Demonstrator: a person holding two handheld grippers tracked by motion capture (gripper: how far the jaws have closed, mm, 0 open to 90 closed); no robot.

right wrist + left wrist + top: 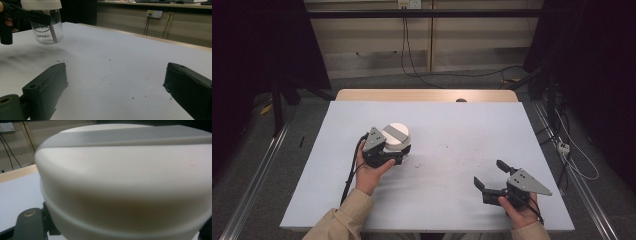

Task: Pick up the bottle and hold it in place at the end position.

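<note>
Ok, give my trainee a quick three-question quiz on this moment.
1. True or false: the left gripper holds the jar clear of the table.
2. The right gripper jaws are: A) open, B) shut on the lid, C) shut on a cable.
3. What colour is the jar's lid?

Key: 1 true; 2 A; 3 white, with a grey strip across the top.
</note>
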